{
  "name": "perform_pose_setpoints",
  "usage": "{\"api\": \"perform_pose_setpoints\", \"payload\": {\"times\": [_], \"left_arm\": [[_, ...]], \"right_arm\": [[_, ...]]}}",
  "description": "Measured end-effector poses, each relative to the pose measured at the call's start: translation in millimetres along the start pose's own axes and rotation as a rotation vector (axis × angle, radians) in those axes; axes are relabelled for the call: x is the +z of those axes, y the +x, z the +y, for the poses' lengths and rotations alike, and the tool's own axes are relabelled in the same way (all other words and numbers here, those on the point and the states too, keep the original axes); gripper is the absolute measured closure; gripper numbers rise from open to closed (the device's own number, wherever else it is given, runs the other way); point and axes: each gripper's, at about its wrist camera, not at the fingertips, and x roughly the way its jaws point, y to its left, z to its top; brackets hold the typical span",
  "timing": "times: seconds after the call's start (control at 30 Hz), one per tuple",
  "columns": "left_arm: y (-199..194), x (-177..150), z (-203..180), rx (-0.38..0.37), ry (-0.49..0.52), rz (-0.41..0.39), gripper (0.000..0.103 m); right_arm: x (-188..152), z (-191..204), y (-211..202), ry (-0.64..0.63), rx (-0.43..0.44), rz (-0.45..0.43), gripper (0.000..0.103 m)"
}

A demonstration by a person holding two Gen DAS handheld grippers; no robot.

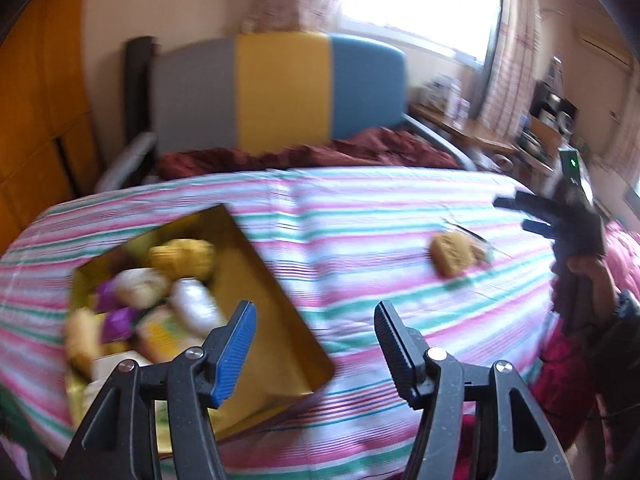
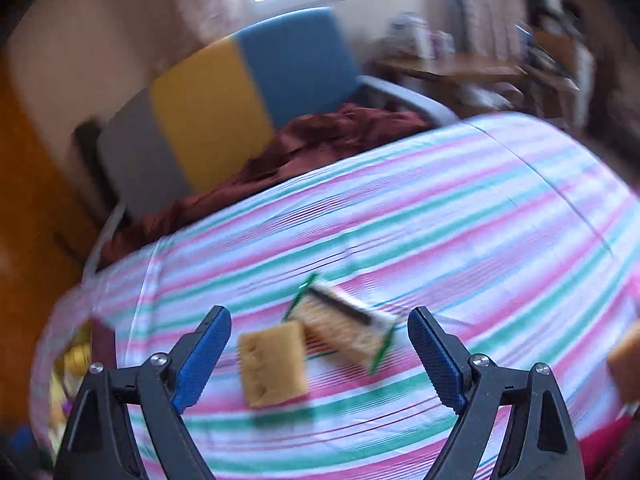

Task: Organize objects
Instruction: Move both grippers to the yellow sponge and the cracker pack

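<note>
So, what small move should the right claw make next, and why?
Probably lower the right claw over the yellow cake and close on it. Its jaws are open and empty, and the cake lies loose on the striped sheet beside a clear wrapper, while other snacks already sit in the gold box.

Left gripper (image 1: 316,344) gapes wide, empty — right gripper (image 2: 320,354) likewise, jaws spread, nothing held.

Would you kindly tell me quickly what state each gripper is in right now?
Left gripper: open, holding nothing, above the gold cardboard box.
Right gripper: open, holding nothing, above the tan square biscuit.
</note>
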Motion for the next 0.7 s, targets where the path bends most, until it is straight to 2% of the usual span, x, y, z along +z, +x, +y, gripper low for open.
{"api": "perform_pose_setpoints", "payload": {"times": [0.1,0.2,0.4,0.5,0.6,0.7], "left_arm": [[28.4,8.0,-27.2,-0.087,0.029,0.058,0.041],[56.7,11.0,-53.1,-0.150,0.045,0.115,0.041],[118.7,24.5,-100.1,-0.275,0.002,0.263,0.041],[142.9,36.3,-122.8,-0.284,-0.001,0.288,0.037],[165.3,48.7,-142.5,-0.283,0.005,0.296,0.023],[184.1,61.3,-158.5,-0.269,0.003,0.297,0.021]], "right_arm": [[7.4,-30.7,-3.2,0.169,0.015,-0.030,0.012],[8.7,-45.8,0.9,0.251,0.012,-0.009,0.011],[7.1,-48.2,11.7,0.295,0.037,0.035,0.011],[7.2,-47.2,12.6,0.290,0.047,0.041,0.010],[6.3,-48.0,11.8,0.294,0.063,0.048,0.010],[5.8,-48.9,13.4,0.300,0.068,0.056,0.009]]}}
